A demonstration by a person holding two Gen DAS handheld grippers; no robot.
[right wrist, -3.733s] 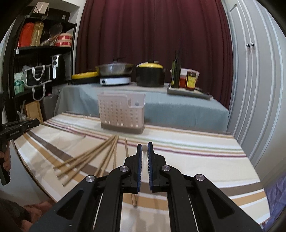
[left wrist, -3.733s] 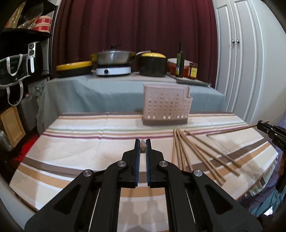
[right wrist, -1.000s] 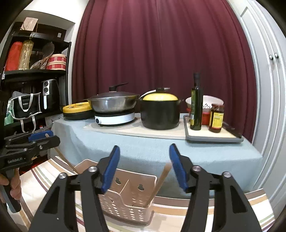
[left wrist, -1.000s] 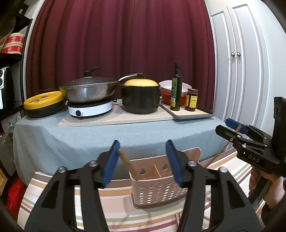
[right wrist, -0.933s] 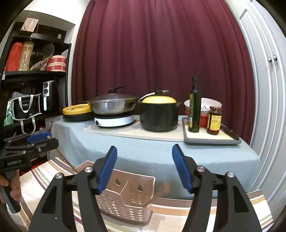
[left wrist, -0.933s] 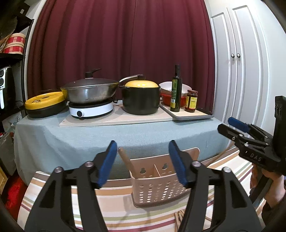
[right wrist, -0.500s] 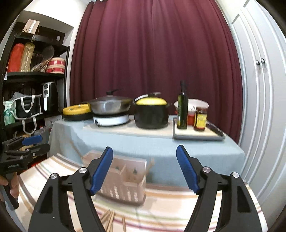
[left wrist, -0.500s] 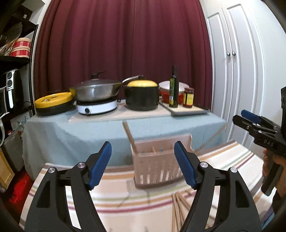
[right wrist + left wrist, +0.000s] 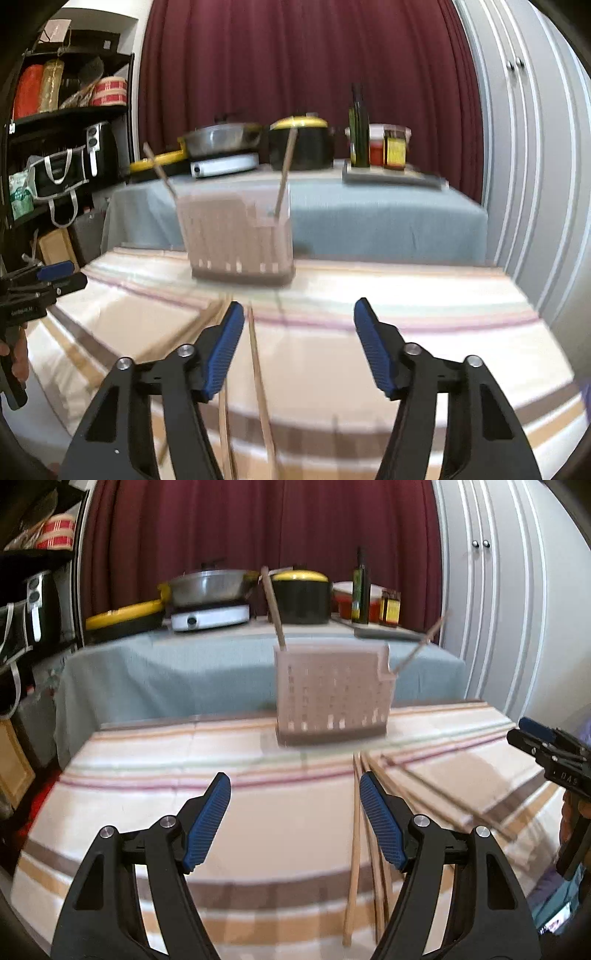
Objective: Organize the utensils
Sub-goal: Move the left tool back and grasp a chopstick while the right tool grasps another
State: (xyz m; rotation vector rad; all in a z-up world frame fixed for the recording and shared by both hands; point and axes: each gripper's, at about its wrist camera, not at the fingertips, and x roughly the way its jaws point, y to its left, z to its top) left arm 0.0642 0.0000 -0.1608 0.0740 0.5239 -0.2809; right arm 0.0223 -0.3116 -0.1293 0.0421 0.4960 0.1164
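Both my left tongs [image 9: 295, 812] and right tongs [image 9: 299, 343] gape wide and empty above the striped cloth [image 9: 147, 812], the utensil basket [image 9: 332, 698] ahead holding two chopsticks [image 9: 273, 609], the loose chopsticks [image 9: 356, 830] lying below and between them.

The utensil holder [image 9: 332, 698] stands mid-frame on the striped table [image 9: 147, 812], with one chopstick [image 9: 272, 609] rising from its left end and another [image 9: 421, 646] leaning out at its right. Loose chopsticks [image 9: 369, 830] lie lower right, before it. Behind, upper centre, a covered table [image 9: 166, 672] bears pots [image 9: 301, 598].
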